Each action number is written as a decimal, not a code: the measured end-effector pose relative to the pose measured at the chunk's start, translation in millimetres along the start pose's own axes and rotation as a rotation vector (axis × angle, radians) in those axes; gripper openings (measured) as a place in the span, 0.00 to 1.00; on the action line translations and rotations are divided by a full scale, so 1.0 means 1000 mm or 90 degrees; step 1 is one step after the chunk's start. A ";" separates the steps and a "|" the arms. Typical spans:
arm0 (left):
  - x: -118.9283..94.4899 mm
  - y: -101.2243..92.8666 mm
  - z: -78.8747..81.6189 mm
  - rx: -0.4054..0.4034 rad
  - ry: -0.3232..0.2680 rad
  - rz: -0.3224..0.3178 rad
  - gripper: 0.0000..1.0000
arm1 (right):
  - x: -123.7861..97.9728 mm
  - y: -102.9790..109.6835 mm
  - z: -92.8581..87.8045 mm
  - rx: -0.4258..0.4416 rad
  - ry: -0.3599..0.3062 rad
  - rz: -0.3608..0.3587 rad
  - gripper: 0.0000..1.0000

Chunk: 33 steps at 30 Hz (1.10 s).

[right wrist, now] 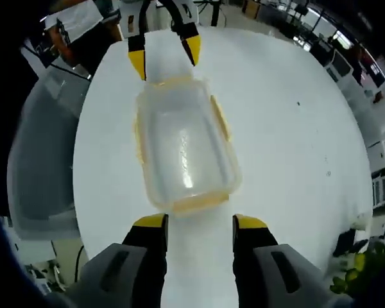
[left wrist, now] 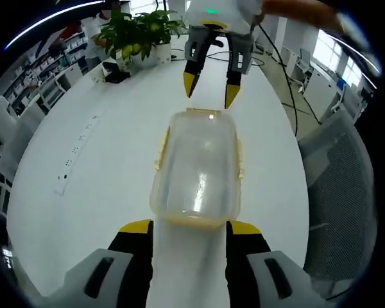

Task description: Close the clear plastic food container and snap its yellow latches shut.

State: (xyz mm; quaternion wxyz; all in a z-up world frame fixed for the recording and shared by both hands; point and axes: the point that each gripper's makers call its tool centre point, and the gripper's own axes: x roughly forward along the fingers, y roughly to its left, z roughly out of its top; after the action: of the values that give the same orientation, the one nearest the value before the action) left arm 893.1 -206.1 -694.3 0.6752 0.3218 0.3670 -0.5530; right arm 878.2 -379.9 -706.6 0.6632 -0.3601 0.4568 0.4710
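Note:
A clear plastic food container [left wrist: 196, 170] with its lid on lies on the white table [left wrist: 96, 173], yellow latches [left wrist: 162, 144] along its sides and ends. My left gripper [left wrist: 190, 228] is open, its yellow-tipped jaws just short of the container's near end. At the far end my right gripper [left wrist: 210, 88] is open too, tips hovering close to the end latch. In the right gripper view the same container [right wrist: 183, 151] lies between my right gripper [right wrist: 200, 222] and the left gripper [right wrist: 164, 56]. Neither one holds anything. Whether the latches are snapped down I cannot tell.
A potted plant [left wrist: 138, 32] stands at the table's far end, with a dark cable [left wrist: 289, 83] trailing beside it. A row of sockets [left wrist: 74, 154] is set in the tabletop. A grey mesh chair [left wrist: 343, 192] stands at the table's edge, the grey chair [right wrist: 42, 160] in the other view.

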 end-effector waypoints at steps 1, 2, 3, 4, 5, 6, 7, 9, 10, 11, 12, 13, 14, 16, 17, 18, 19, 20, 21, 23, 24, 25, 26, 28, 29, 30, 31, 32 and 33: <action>-0.001 0.000 0.001 -0.009 -0.003 0.005 0.39 | 0.000 0.000 0.000 0.009 -0.003 -0.003 0.36; -0.002 0.001 0.001 -0.020 -0.008 0.011 0.39 | -0.001 0.000 0.000 0.019 -0.008 -0.007 0.36; -0.002 0.001 0.001 -0.027 -0.009 0.013 0.39 | -0.001 0.000 0.000 0.027 -0.012 -0.011 0.35; -0.002 0.001 0.001 -0.036 -0.011 0.020 0.38 | -0.002 0.000 0.000 0.041 -0.016 -0.016 0.35; -0.003 0.002 0.000 -0.046 -0.012 0.026 0.38 | -0.003 0.000 0.000 0.050 -0.018 -0.020 0.35; -0.003 0.002 0.000 -0.052 -0.015 0.031 0.38 | -0.004 0.000 0.001 0.061 -0.027 -0.025 0.35; -0.003 0.002 0.000 -0.063 -0.017 0.036 0.38 | -0.004 0.000 0.001 0.067 -0.030 -0.027 0.35; -0.004 0.003 0.000 -0.085 -0.026 0.044 0.38 | -0.006 0.000 0.001 0.085 -0.039 -0.034 0.35; -0.004 0.003 0.000 -0.098 -0.029 0.049 0.38 | -0.006 0.000 0.001 0.091 -0.044 -0.038 0.35; -0.003 0.003 -0.001 -0.109 -0.033 0.052 0.38 | -0.006 -0.001 0.002 0.101 -0.049 -0.044 0.35; -0.003 0.003 -0.001 -0.118 -0.037 0.055 0.38 | -0.006 0.000 0.002 0.106 -0.053 -0.045 0.34; -0.002 0.004 -0.002 -0.132 -0.040 0.064 0.38 | -0.006 0.000 0.003 0.120 -0.060 -0.050 0.34; -0.002 0.004 -0.002 -0.140 -0.045 0.068 0.38 | -0.006 -0.001 0.003 0.125 -0.064 -0.052 0.34; -0.002 0.002 -0.001 -0.164 -0.056 0.072 0.37 | -0.005 0.000 0.004 0.144 -0.076 -0.058 0.34; -0.001 0.002 -0.002 -0.177 -0.058 0.074 0.36 | -0.005 0.000 0.004 0.151 -0.080 -0.059 0.34; 0.000 0.002 -0.003 -0.184 -0.061 0.077 0.36 | -0.004 0.000 0.005 0.159 -0.085 -0.060 0.33; 0.000 0.001 -0.004 -0.192 -0.061 0.080 0.36 | -0.004 0.000 0.006 0.174 -0.093 -0.063 0.33; 0.000 0.001 -0.005 -0.197 -0.061 0.083 0.36 | -0.004 0.000 0.007 0.183 -0.098 -0.062 0.33; 0.001 0.000 -0.005 -0.205 -0.066 0.083 0.36 | -0.003 0.001 0.008 0.198 -0.108 -0.060 0.33; 0.002 -0.001 -0.007 -0.233 -0.066 0.085 0.35 | -0.002 0.001 0.009 0.214 -0.116 -0.058 0.33; 0.003 -0.001 -0.007 -0.248 -0.071 0.087 0.35 | -0.002 0.002 0.010 0.230 -0.123 -0.060 0.33; 0.003 -0.002 -0.007 -0.261 -0.076 0.088 0.35 | -0.001 0.002 0.010 0.237 -0.127 -0.060 0.33; 0.004 -0.002 -0.007 -0.282 -0.081 0.092 0.35 | 0.000 0.002 0.010 0.243 -0.128 -0.062 0.33; 0.004 -0.003 -0.007 -0.297 -0.085 0.094 0.35 | 0.002 0.003 0.008 0.252 -0.129 -0.064 0.33; 0.005 -0.004 -0.008 -0.302 -0.086 0.095 0.35 | 0.003 0.003 0.008 0.255 -0.132 -0.066 0.33; 0.006 -0.004 -0.010 -0.310 -0.084 0.101 0.35 | 0.004 0.003 0.008 0.266 -0.137 -0.068 0.33; 0.007 -0.004 -0.010 -0.310 -0.084 0.103 0.35 | 0.004 0.003 0.008 0.274 -0.141 -0.070 0.33; 0.008 -0.005 -0.011 -0.313 -0.083 0.105 0.35 | 0.005 0.003 0.009 0.285 -0.150 -0.072 0.33; 0.008 -0.005 -0.012 -0.319 -0.084 0.109 0.35 | 0.005 0.003 0.008 0.294 -0.155 -0.074 0.33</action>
State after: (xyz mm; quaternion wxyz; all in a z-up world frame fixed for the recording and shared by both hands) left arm 887.8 -201.1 -707.6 0.8004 0.1378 0.4195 -0.4056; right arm 878.3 -369.8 -708.8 0.8036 -0.1658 0.4478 0.3553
